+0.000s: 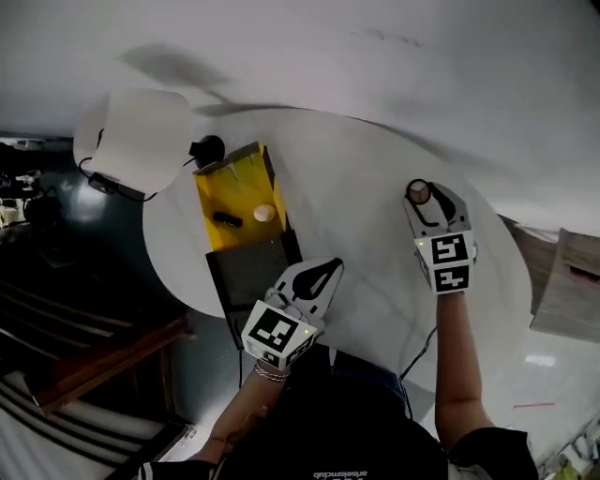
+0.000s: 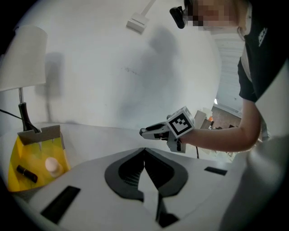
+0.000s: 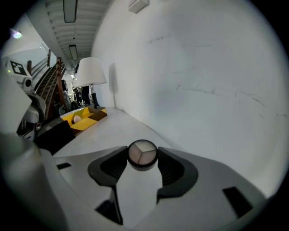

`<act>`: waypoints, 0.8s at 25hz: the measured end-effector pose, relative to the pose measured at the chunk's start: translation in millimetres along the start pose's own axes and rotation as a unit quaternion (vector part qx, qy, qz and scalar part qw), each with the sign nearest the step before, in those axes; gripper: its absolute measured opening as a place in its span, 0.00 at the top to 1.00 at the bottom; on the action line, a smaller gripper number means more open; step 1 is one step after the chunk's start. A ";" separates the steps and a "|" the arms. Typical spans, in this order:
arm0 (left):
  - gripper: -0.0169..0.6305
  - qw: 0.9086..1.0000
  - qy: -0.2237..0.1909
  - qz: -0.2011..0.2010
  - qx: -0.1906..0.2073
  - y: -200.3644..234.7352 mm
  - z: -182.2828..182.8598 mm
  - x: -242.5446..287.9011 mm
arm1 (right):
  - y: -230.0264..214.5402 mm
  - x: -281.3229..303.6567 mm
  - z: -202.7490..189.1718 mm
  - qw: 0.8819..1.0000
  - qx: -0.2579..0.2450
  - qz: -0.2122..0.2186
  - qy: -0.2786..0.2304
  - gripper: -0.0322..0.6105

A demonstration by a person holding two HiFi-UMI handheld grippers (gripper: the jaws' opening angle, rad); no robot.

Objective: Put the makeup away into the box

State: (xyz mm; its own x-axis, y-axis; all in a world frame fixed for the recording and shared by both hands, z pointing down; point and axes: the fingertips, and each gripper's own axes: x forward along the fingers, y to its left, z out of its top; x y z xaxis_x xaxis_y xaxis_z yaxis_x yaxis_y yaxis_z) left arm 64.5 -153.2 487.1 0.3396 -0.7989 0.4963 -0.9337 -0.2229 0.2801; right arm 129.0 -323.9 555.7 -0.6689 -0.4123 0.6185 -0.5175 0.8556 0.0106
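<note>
One round black compact w/ three-tone powder is clamped in your right gripper, over the right side of the round white table. The open yellow cardboard box lies well to its left. Your left gripper, closed & empty, hangs nearer the box, so carry leftward and clear of it.

One each: compact, lipstick, sponge, box

This looks like a staged corner of a big industrial hall. A round white desk with a white-shaded lamp stands against a bare white wall. Beyond it are strip lights on a ribbed ceiling and a wooden staircase.
</note>
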 end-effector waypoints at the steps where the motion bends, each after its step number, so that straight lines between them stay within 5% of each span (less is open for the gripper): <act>1: 0.95 1.000 -0.002 0.003 0.000 -0.1 0.2 -3.3 | 4.4 -4.0 2.7 1.000 0.004 0.004 -0.003 0.59; 20: 0.95 0.997 -0.046 0.061 -0.007 62.9 -25.0 -105.2 | 131.0 -40.7 45.5 0.998 -0.020 0.053 -0.026 0.60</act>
State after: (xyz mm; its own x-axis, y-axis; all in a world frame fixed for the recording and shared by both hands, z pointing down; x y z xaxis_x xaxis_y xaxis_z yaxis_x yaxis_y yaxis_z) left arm -27.1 -69.3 473.1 0.2111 -0.8675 0.4503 -0.9656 -0.1135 0.2339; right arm 64.1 -209.3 496.2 -0.7460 -0.3337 0.5763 -0.4215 0.9066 -0.0206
